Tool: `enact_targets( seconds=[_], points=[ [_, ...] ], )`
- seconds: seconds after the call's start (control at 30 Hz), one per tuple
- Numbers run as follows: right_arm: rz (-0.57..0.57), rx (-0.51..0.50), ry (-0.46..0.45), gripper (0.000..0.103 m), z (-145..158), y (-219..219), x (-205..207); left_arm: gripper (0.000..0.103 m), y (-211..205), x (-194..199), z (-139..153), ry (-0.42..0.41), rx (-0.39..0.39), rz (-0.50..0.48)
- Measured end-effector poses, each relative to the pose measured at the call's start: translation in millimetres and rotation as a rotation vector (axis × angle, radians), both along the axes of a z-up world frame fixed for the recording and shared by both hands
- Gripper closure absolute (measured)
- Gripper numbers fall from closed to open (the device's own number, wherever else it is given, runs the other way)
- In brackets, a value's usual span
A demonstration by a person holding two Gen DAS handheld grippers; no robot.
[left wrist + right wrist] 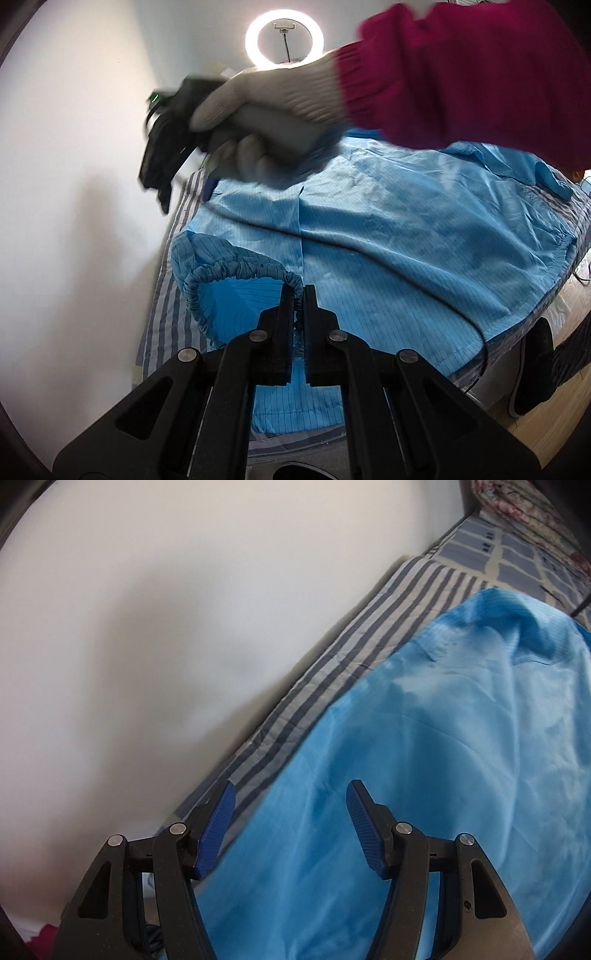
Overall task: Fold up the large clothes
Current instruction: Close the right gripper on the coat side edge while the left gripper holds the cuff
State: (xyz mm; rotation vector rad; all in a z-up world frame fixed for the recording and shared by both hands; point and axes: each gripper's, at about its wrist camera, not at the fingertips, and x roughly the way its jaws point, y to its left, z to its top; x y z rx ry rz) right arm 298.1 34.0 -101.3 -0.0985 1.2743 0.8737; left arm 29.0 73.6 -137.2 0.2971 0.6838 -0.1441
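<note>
A large light-blue pinstriped garment (406, 240) lies spread over a bed. My left gripper (299, 290) is shut on its gathered elastic cuff (236, 267), which is lifted and folded back over the body of the garment. Across the far side, a grey-gloved hand (266, 110) with a magenta sleeve holds the other tool, blurred by motion. In the right wrist view my right gripper (291, 786) stands open, pointing steeply down over the garment's (424, 775) edge beside the wall. Its blue pads (218, 827) press on nothing.
The striped bedsheet (332, 657) shows along a white wall (74, 184). A ring light (284, 37) glows at the far end. A checked blanket (517, 557) lies beyond the garment. Wooden floor (554, 424) and a dark shoe (532, 369) are at the right.
</note>
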Motion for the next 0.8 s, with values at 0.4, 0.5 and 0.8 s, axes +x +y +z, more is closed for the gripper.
enact_targets(
  seconds=[0.4, 0.5, 0.8],
  points=[
    [-0.017, -0.178, -0.003, 0.102, -47, 21, 12, 0.101, -4, -2, 1, 0.001, 0.02, -0.024],
    [-0.046, -0.176, -0.054, 0.103, -35, 8, 11, 0.101, -2, -3, 2, 0.006, 0.022, -0.025],
    [-0.241, 0.033, -0.126, 0.103, 41, -107, 21, 0.101, -10, -15, 8, -0.049, 0.082, -0.045]
  ],
)
